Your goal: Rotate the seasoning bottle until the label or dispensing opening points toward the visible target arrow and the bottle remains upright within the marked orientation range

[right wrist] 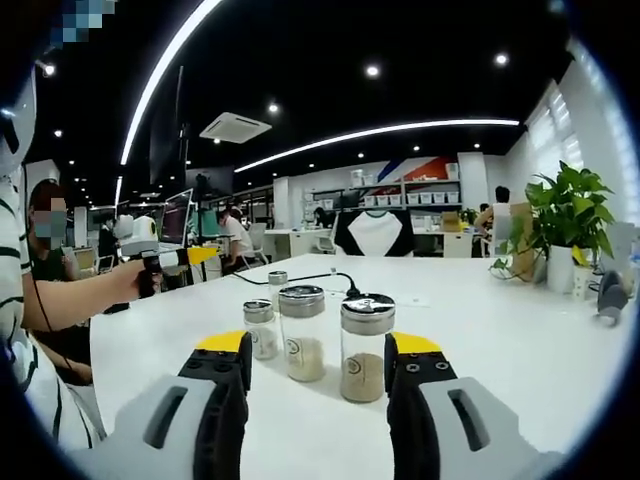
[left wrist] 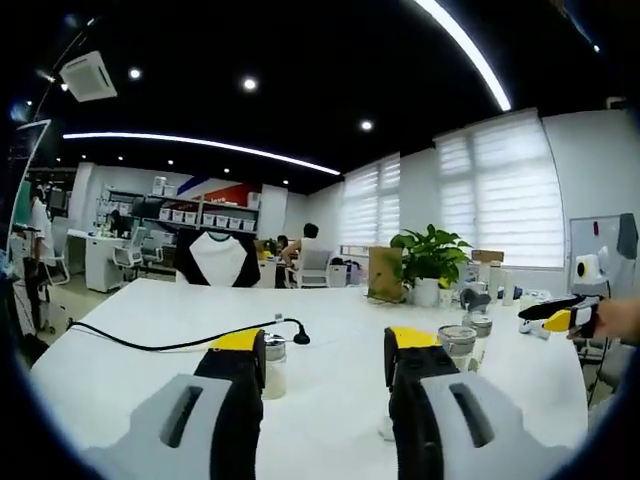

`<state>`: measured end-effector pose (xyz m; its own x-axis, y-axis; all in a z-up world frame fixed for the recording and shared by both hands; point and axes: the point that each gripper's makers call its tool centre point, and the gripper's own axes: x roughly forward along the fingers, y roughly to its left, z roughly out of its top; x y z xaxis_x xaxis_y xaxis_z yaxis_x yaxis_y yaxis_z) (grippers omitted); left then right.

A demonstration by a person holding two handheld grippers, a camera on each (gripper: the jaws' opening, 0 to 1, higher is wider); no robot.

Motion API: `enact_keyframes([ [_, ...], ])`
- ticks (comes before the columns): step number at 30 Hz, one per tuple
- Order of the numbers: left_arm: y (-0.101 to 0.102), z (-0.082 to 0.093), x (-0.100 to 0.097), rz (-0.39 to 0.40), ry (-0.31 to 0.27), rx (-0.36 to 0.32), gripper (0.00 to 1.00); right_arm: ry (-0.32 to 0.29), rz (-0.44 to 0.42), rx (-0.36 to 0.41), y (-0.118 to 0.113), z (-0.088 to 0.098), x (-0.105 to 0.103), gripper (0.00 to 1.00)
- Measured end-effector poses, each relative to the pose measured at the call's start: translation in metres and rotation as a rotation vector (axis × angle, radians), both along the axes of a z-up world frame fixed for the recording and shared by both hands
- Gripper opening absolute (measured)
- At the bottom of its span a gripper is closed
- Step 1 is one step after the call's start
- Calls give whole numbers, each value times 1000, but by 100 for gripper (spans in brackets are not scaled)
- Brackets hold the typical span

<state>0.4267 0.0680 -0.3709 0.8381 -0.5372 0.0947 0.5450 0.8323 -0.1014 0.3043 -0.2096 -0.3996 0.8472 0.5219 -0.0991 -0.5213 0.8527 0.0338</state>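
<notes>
Both tools hovered open and empty above a white surface (right wrist: 520,330) holding glass seasoning bottles.

From the right gripper view, the right tool (right wrist: 318,362) had its jaws spread wide, and three seasoning bottles stood upright between and just beyond them: a large bottle (right wrist: 367,347), a middle bottle (right wrist: 302,332) and a small bottle (right wrist: 260,328), with a fourth bottle (right wrist: 277,283) farther back near a black cable (right wrist: 300,278). The left tool (right wrist: 170,262) was held over the surface's left edge. From the left gripper view, that tool's jaws were likewise apart, gripping nothing. A potted plant (right wrist: 568,225) stood near the surface's far right edge.
</notes>
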Motion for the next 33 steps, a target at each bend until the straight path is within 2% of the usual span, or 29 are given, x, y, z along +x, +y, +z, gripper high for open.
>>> enact_keyframes([
  [3, 1, -3, 11, 13, 6, 14, 44, 7, -8, 3, -3, -1, 1, 50],
  [7, 0, -14, 26, 23, 6, 79, 32, 16, -13, 2, -6, -3, 2, 49],
  [8, -3, -17, 29, 9, 10, 89, 32, 17, -17, 5, -7, -3, 2, 49],
  [9, -5, -17, 31, 4, 10, 88, 32, 17, -21, 8, -9, -3, 3, 49],
  [11, -8, -19, 35, -14, 7, 73, 24, 18, -26, 9, -10, -3, 3, 49],
  [14, -10, -24, 44, 6, 4, 97, 23, 20, -30, 6, -13, -3, 3, 48],
  [17, -11, -33, 53, 12, 32, 99, 22, 21, -34, 8, -14, -2, 3, 48],
  [21, -13, -40, 61, 22, 46, 115, 23, 23, -34, 7, -15, -2, 2, 48],
  [33, -17, -59, 91, 28, 88, 169, 38, 41, -42, 0, -16, -6, 2, 48],
])
